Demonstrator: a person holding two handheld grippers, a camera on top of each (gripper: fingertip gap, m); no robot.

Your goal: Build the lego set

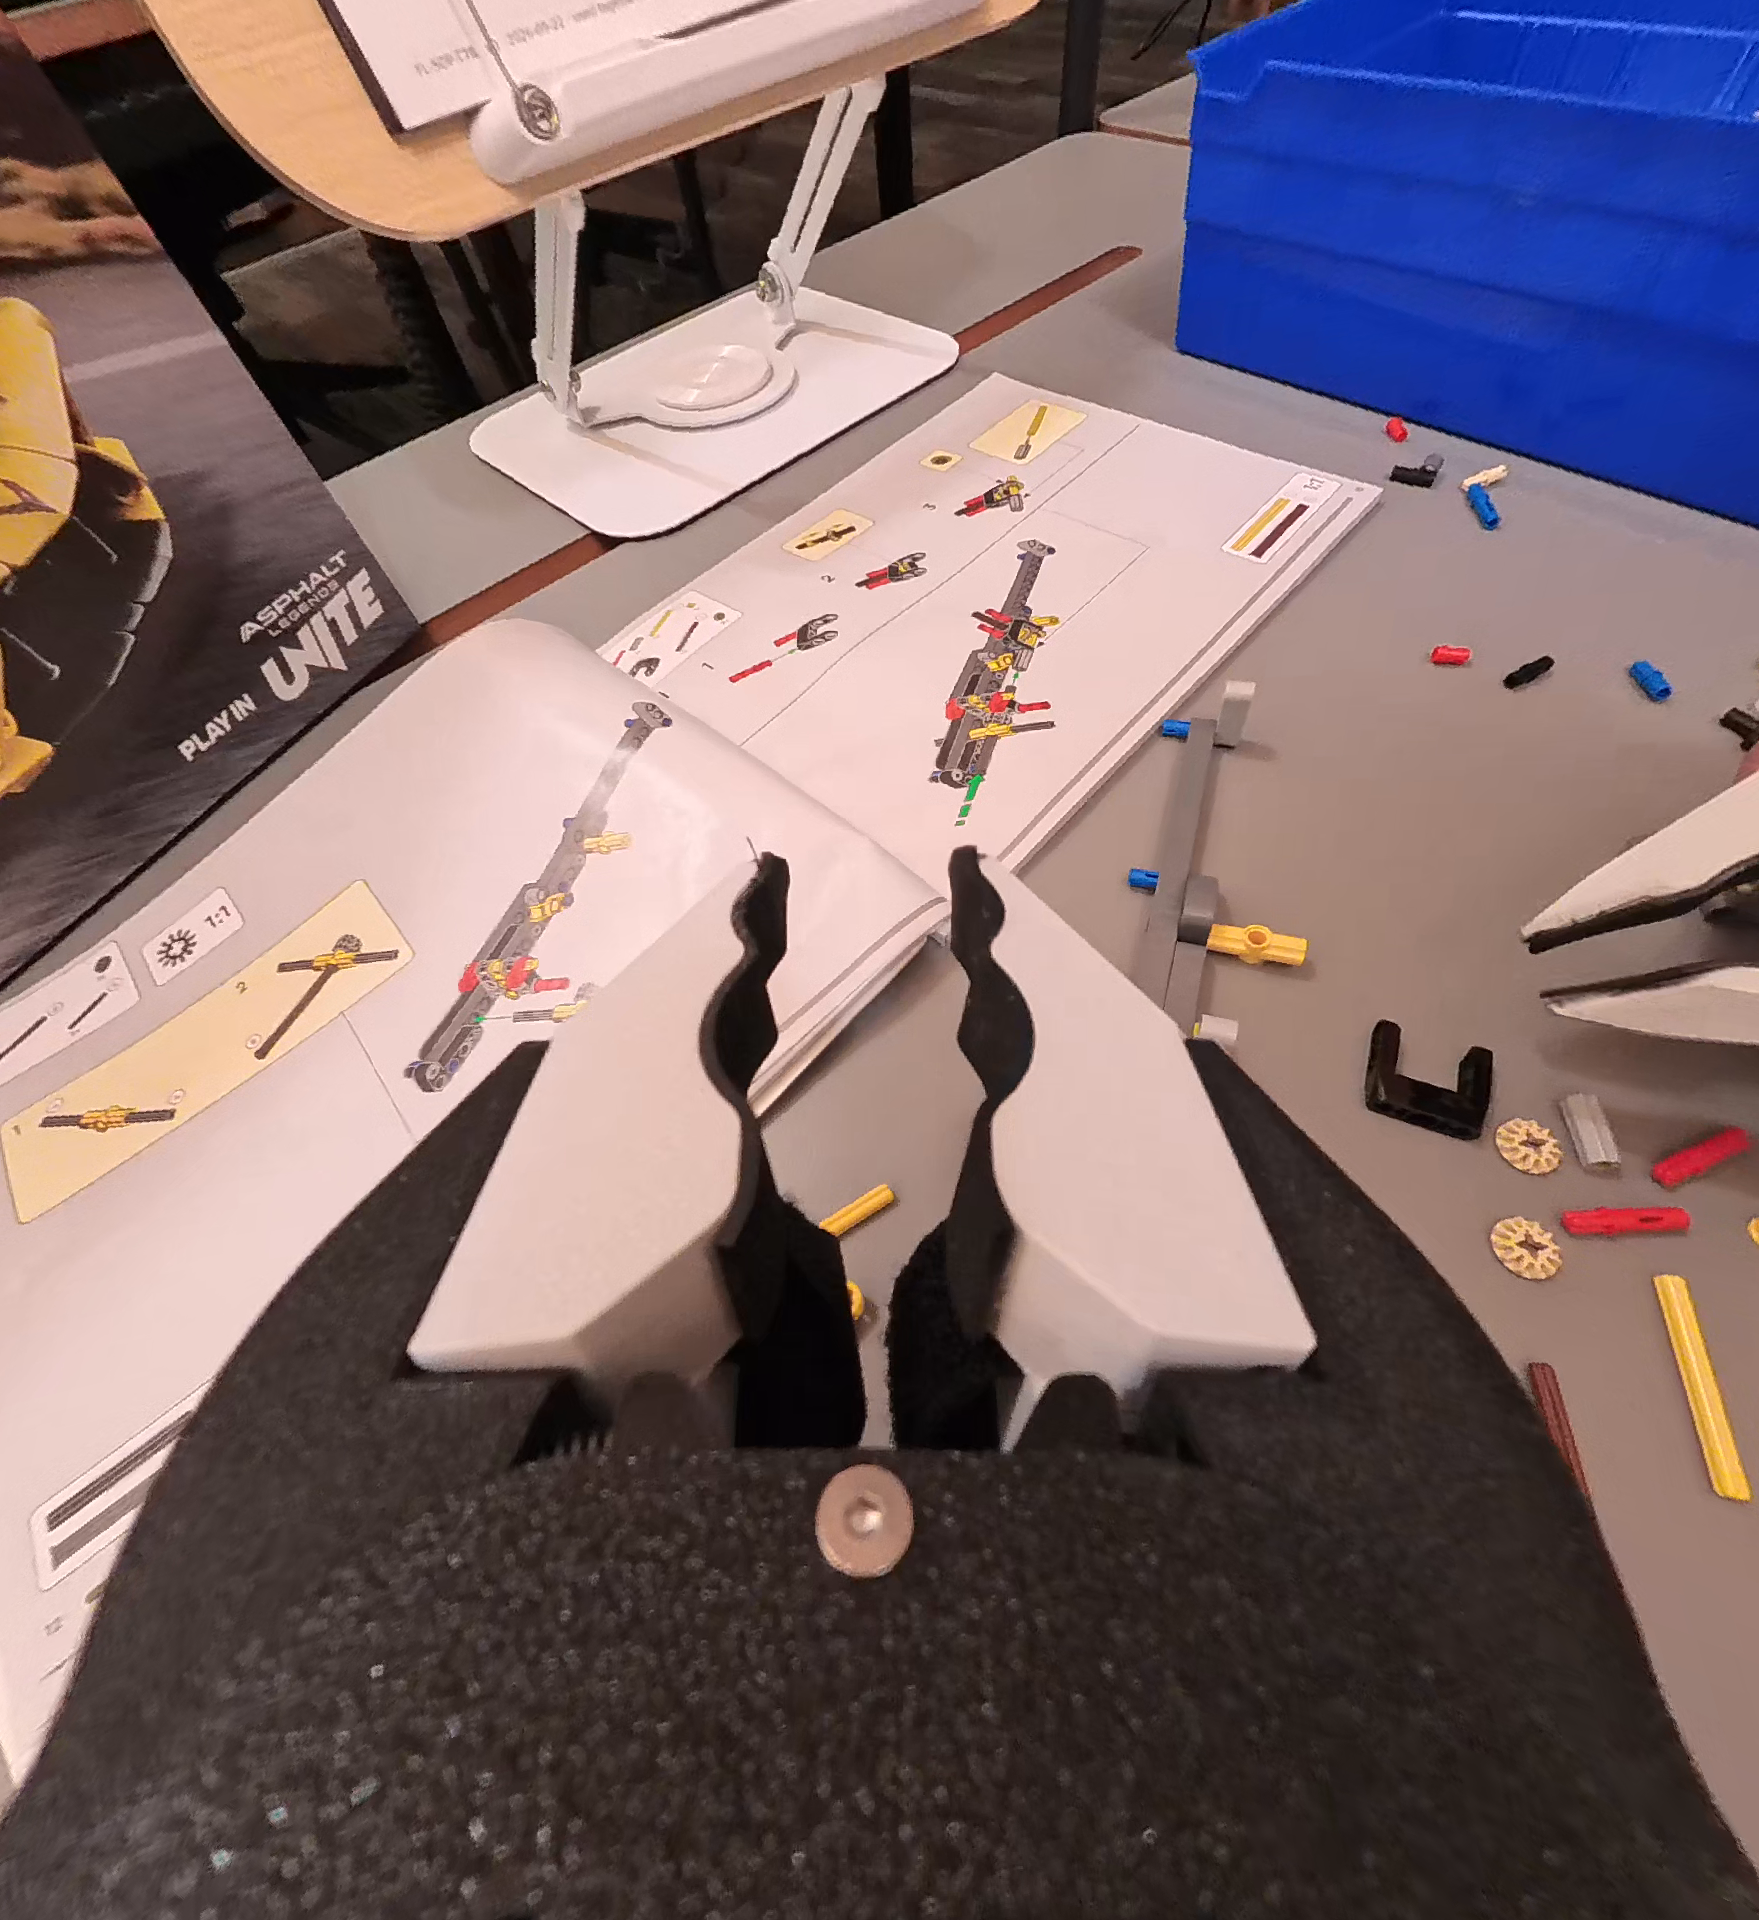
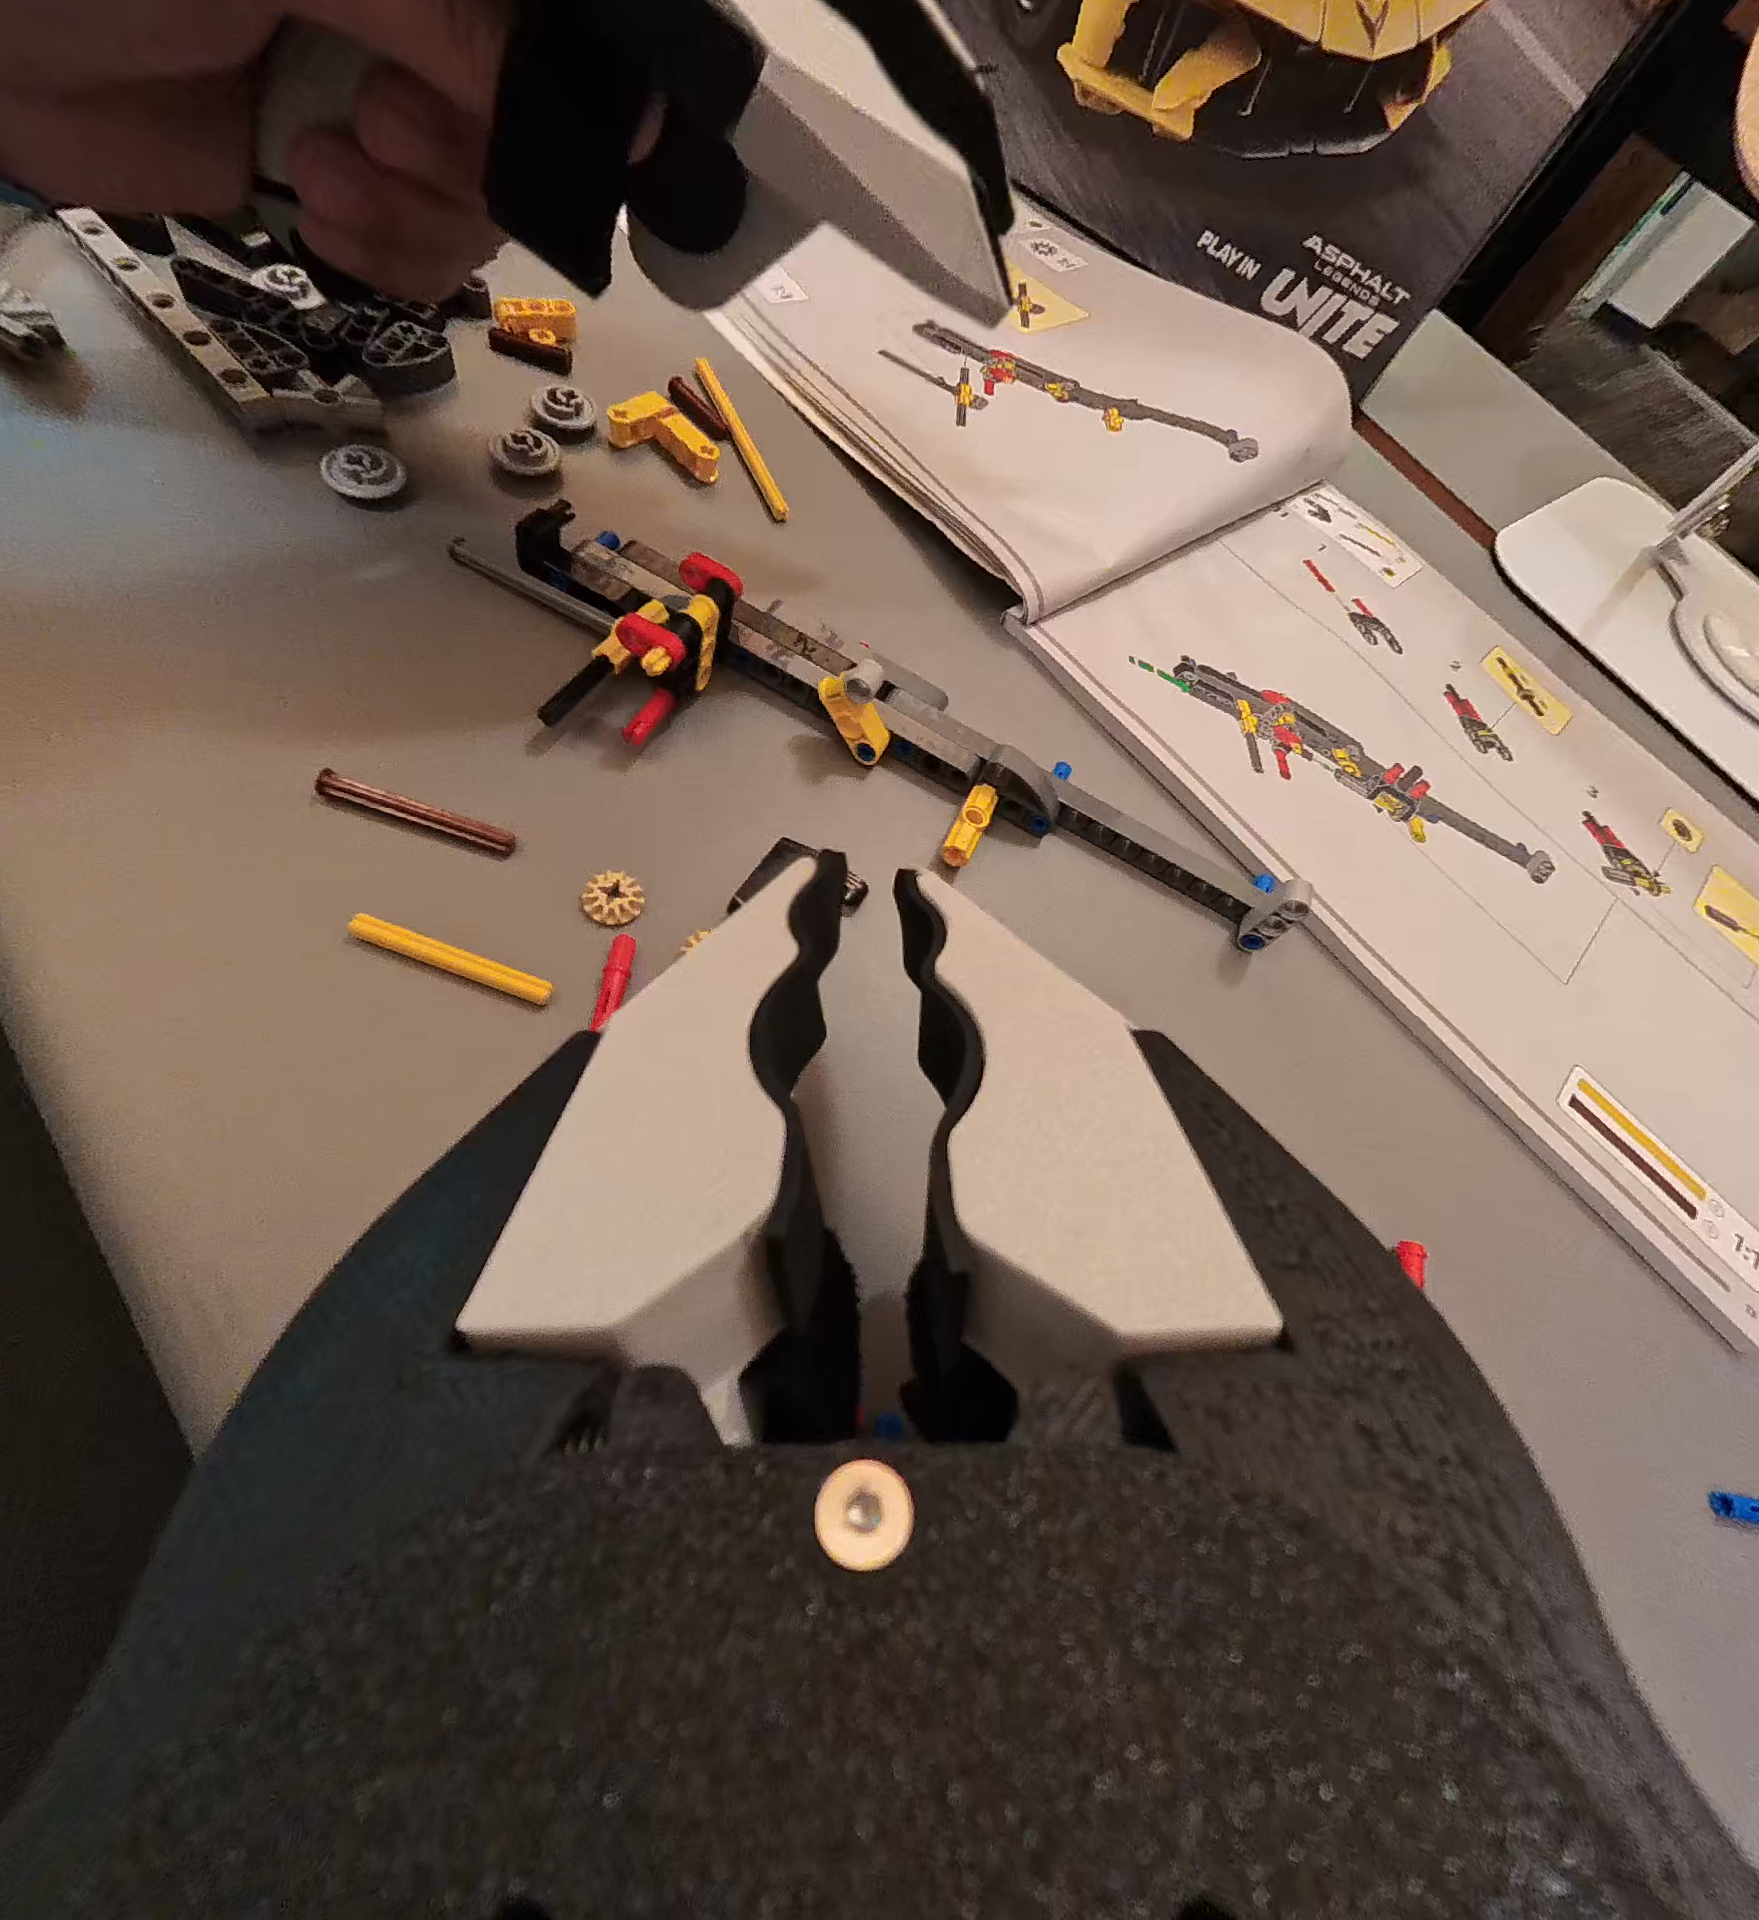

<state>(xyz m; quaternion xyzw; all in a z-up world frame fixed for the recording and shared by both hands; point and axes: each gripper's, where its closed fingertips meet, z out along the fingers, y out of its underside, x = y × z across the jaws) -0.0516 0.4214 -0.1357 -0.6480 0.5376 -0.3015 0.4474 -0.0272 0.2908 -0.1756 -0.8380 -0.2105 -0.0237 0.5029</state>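
The long grey beam assembly (image 2: 854, 707) lies flat on the grey table (image 2: 179, 987), running alongside the open manual (image 2: 1114, 499), with red, yellow and black connectors clustered near its far end and blue pins along its length. Just ahead of it, the right gripper (image 2: 867, 883) hovers low over the table, jaws parted a little with nothing between them, tips beside a tan gear (image 2: 612, 897) and a red pin (image 2: 613, 977). A yellow axle (image 2: 449, 958) and a brown axle (image 2: 415, 812) lie on the near side of the beam. Over to the left gripper (image 1: 862, 871): also released, empty, poised above the manual's curled page. Beyond the beam's far end sit grey round pieces (image 2: 527, 449), a yellow L-piece (image 2: 662, 431) and a darker frame build (image 2: 262, 332). The set's box (image 1: 75, 520) stands behind the manual, a white stand (image 1: 719, 416) beside it, and a blue bin (image 1: 1519, 239) farther along the table.
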